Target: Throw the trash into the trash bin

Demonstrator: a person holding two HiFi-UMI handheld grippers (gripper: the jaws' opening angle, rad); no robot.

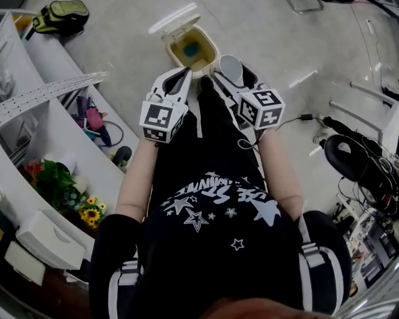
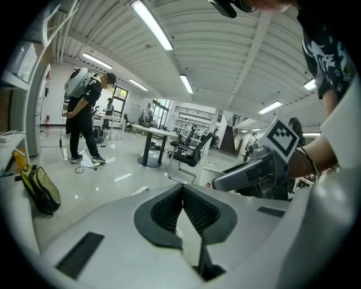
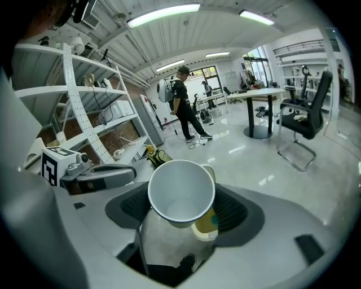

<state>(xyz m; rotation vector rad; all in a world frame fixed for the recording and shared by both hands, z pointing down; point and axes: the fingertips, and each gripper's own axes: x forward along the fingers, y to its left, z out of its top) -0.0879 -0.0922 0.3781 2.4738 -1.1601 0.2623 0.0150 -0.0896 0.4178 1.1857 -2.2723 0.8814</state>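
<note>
Above floor [image 1: 280, 37], cup [image 3: 180, 195] gripped between right jaws

We count: 2 claws, left claw [image 1: 185, 72] and right claw [image 1: 232, 70] | 1 paper cup [image 3: 181, 195] | 1 trash bin [image 1: 170, 50] | 1 backpack [image 1: 60, 15]

The floor [image 1: 293, 37] is pale and shiny. A cream bin [image 1: 169, 48] stands on it, lid [image 1: 177, 25] up. A green bag [image 1: 61, 15] lies on the floor well to the left of the bin. A black cable [image 1: 307, 116] lies on the floor to the right.
</note>
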